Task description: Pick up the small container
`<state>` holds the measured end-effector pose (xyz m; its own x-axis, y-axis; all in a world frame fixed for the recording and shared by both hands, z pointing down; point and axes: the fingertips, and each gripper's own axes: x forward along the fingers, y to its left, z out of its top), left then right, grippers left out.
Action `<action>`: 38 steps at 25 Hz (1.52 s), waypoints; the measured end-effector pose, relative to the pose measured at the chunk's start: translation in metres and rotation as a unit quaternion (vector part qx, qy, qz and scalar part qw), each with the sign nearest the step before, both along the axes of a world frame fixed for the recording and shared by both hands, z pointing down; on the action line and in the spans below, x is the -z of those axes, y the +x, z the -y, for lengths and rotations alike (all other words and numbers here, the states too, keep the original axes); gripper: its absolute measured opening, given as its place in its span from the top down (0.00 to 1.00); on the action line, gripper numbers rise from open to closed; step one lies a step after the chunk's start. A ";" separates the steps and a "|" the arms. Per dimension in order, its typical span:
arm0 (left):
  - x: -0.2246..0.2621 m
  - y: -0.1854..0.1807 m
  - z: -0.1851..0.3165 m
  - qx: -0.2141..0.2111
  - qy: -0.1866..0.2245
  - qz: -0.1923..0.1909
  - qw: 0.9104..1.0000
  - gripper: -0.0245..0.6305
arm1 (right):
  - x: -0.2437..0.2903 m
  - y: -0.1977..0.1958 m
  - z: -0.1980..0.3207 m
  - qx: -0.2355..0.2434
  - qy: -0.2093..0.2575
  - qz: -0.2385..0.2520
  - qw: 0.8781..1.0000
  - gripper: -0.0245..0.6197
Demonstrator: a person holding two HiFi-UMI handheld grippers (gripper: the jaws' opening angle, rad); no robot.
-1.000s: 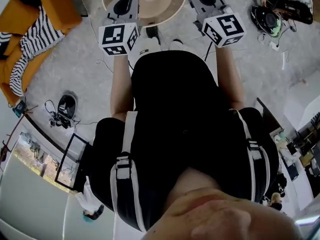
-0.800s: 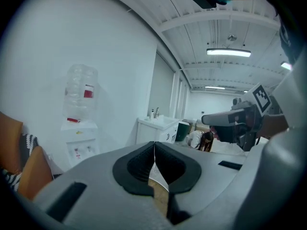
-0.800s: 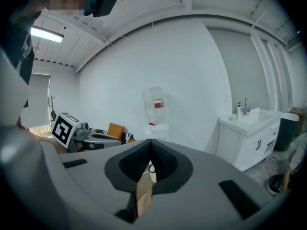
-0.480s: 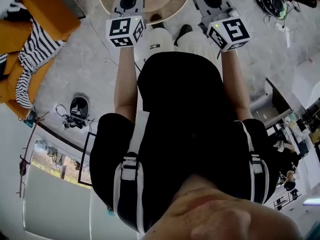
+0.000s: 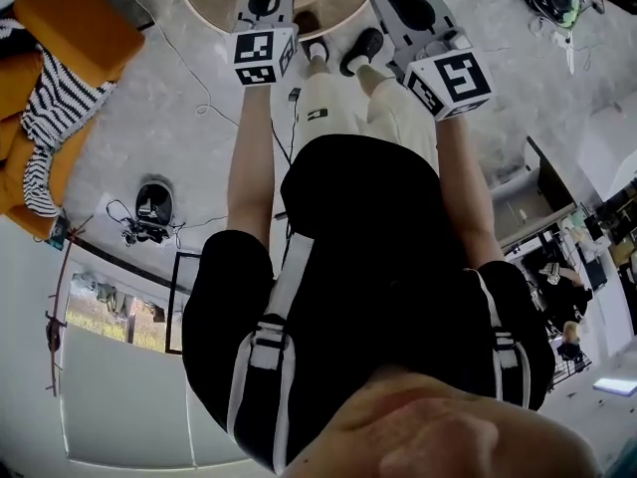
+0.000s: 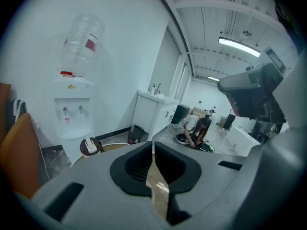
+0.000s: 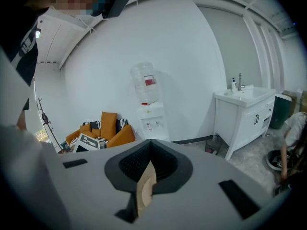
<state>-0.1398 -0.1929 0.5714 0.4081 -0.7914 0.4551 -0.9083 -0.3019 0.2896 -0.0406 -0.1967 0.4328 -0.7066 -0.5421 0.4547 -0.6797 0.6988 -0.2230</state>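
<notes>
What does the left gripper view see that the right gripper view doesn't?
Only the left gripper view shows the small container with its white lid, and the lit ceiling lamp. Only the right gripper view shows the whole orange sofa; the left gripper view catches just an orange edge of it. Both show the water dispenser with its bottle and the white sink cabinet. In each view that gripper's own jaws are pressed together with nothing between them: the left gripper and the right gripper.
</notes>
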 end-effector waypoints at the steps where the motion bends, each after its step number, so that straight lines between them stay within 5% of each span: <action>1: -0.010 0.002 0.000 -0.003 -0.005 0.000 1.000 0.93 | -0.006 0.000 0.001 -0.001 -0.003 -0.001 1.000 0.96; 5: -0.047 0.009 -0.001 -0.012 -0.020 -0.002 1.000 0.92 | -0.031 0.001 0.005 -0.002 -0.016 -0.005 1.000 0.96; 8: -0.079 0.014 -0.002 -0.020 -0.034 -0.004 0.999 0.81 | -0.051 0.001 0.011 -0.002 -0.026 -0.008 1.000 0.96; 18: -0.180 0.037 -0.007 -0.035 -0.063 -0.001 0.997 0.67 | -0.092 0.010 0.020 -0.014 -0.047 -0.014 0.999 0.96; 26: -0.269 0.052 -0.016 -0.032 -0.113 0.031 0.993 0.66 | -0.127 0.022 0.017 -0.025 -0.071 -0.022 0.997 0.96; 38: -0.293 0.061 0.006 -0.039 -0.100 0.067 0.992 0.67 | -0.154 0.025 0.017 -0.035 -0.093 -0.026 0.995 0.96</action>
<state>-0.0793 -0.1989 0.8646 0.3893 -0.6489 0.6538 -0.9190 -0.3211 0.2286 -0.0159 -0.2139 0.5870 -0.6433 -0.4915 0.5870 -0.7389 0.5992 -0.3081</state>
